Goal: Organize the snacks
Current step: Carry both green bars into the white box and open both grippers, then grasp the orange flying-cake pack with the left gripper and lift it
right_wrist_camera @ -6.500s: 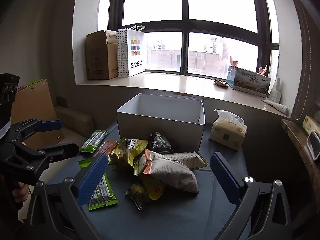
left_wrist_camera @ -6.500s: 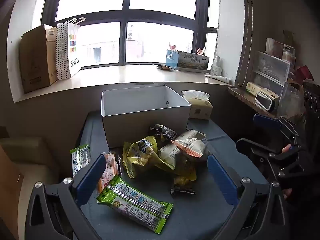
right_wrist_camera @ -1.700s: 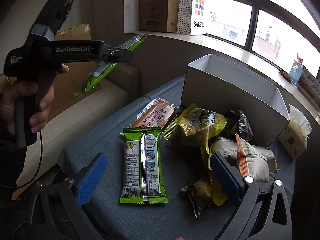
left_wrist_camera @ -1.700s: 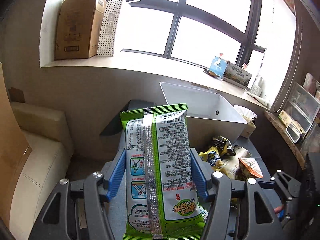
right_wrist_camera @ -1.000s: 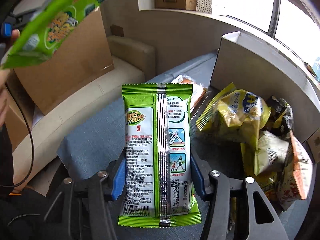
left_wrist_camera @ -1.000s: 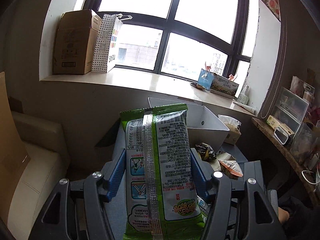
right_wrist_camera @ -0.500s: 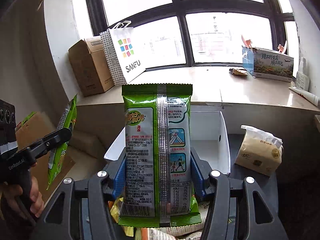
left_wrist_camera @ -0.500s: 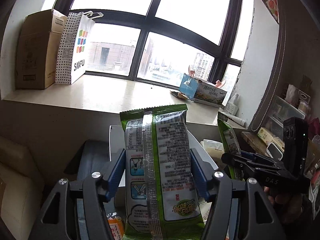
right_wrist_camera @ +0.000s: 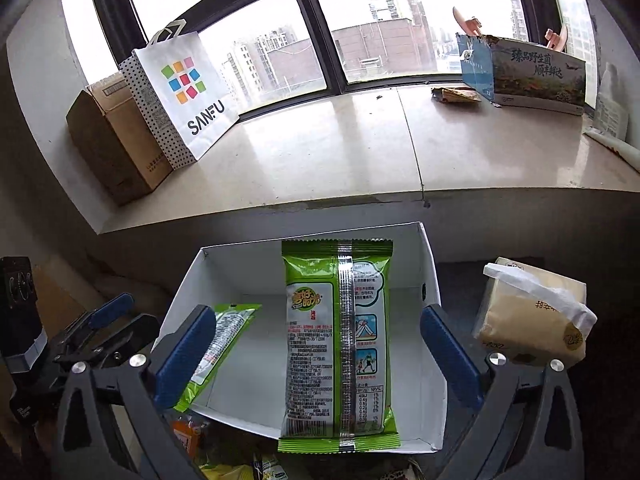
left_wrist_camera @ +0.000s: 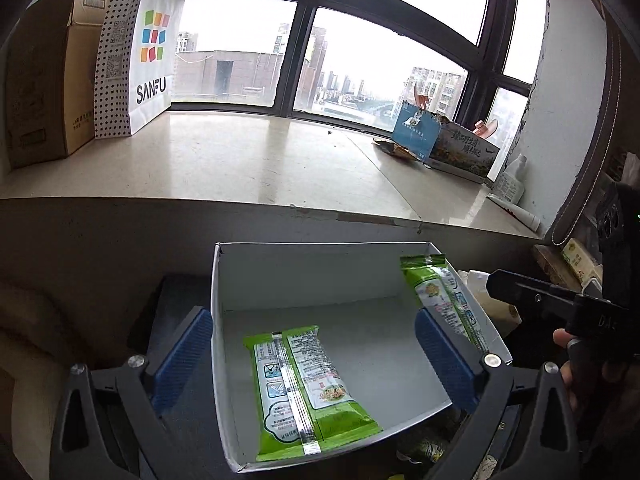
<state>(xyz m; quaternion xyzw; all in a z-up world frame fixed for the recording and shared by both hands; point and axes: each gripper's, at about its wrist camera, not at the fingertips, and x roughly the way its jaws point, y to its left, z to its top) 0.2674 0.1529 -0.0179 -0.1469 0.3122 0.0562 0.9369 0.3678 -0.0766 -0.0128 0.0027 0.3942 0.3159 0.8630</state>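
Both your grippers, left gripper [left_wrist_camera: 316, 356] and right gripper [right_wrist_camera: 316, 356], have just spread wide; two green packets [left_wrist_camera: 308, 392] [right_wrist_camera: 340, 344] drop into white box [left_wrist_camera: 320, 276].

Grey padded surface [left_wrist_camera: 176, 320], white box [left_wrist_camera: 218, 320] on it, tissue pack [right_wrist_camera: 532, 320] beside, snack packets.

Both wrist cameras look forward and downward, close over the open white box [left_wrist_camera: 320, 272], toward the windowsill [left_wrist_camera: 248, 164] and window. The left wrist view sits off the box's left side, the right wrist view [right_wrist_camera: 312, 264] nearer its right. Both share the box interior, the SANFU bag [left_wrist_camera: 140, 52] and sill.
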